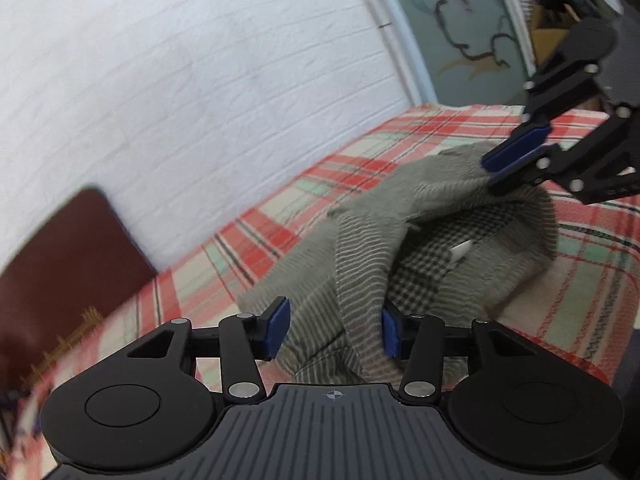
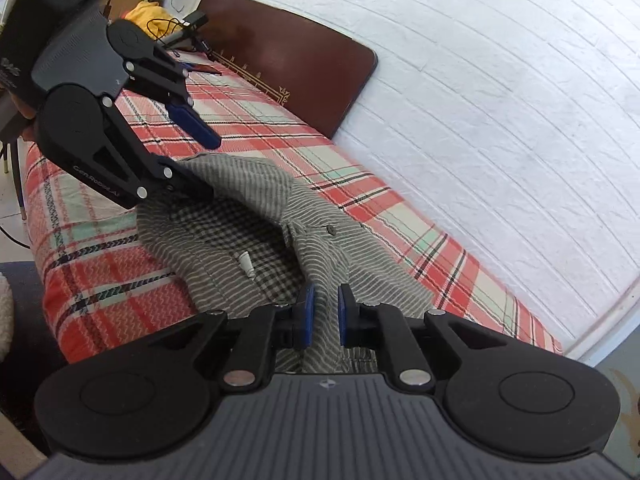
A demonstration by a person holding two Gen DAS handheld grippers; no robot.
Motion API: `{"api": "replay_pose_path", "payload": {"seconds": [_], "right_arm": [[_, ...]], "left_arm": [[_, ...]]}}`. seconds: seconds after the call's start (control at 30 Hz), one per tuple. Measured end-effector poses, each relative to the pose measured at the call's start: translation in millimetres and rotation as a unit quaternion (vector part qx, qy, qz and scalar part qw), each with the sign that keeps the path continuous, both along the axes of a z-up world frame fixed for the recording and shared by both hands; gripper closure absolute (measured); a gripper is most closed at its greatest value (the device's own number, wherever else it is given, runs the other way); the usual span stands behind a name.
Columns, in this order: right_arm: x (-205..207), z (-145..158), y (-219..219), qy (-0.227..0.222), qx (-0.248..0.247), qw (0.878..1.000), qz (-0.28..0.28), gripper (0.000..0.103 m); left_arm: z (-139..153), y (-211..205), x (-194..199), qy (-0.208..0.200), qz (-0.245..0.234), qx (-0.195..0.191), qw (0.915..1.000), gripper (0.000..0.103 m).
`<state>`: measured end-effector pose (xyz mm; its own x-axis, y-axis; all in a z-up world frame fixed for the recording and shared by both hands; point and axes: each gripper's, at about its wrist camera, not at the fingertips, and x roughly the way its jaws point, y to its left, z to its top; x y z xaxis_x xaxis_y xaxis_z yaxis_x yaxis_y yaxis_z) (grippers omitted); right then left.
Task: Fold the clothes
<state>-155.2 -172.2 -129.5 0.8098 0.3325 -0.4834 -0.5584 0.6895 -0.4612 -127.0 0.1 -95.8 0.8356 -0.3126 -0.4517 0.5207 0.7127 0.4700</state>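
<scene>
Lower centre: my left gripper stands open astride the striped shirt; my right gripper, nearly closed, straddles a fold without visibly pinching it.

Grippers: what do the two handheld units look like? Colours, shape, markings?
Both match. The left tool and right tool are matte black, with blue pads on the fingers, silver pivot pins, two round discs flanking a ribbed grey body, and a small crosshair mark. White lettering shows on one linkage.

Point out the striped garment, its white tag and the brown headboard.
striped garment (image 2: 320,216): right wrist view, outer fabric near the button.
white tag (image 2: 245,263): right wrist view, its middle.
brown headboard (image 2: 288,68): right wrist view, panel centre.
</scene>
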Motion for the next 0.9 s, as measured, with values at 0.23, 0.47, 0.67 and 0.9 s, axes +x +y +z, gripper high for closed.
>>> {"api": "replay_pose_path", "payload": {"seconds": [0.23, 0.47, 0.67, 0.9], "right_arm": [[-4.5, -4.2, 3.3, 0.004, -0.008, 1.0, 0.003, 0.09], [3.8, -14.7, 7.6, 0.013, -0.024, 1.0, -0.002, 0.084], [9.5, -24.5, 6.4, 0.019, -0.048, 0.998, -0.02, 0.084], [11.6, -23.3, -6.0, -0.002, -0.086, 0.996, -0.028, 0.096]], "left_arm": [[-3.7, -13.9, -17.0, -0.019, -0.013, 0.042, 0.9988, 0.057], [-16.8, -28.7, -1.7, -0.017, -0.033, 0.069, 0.9969, 0.089], [-25.1, -16.7, 5.3, 0.007, -0.008, 0.053, 0.9985, 0.096], [-30.8, -0.2, 18.1, 0.028, 0.009, 0.017, 0.9994, 0.096]]}}
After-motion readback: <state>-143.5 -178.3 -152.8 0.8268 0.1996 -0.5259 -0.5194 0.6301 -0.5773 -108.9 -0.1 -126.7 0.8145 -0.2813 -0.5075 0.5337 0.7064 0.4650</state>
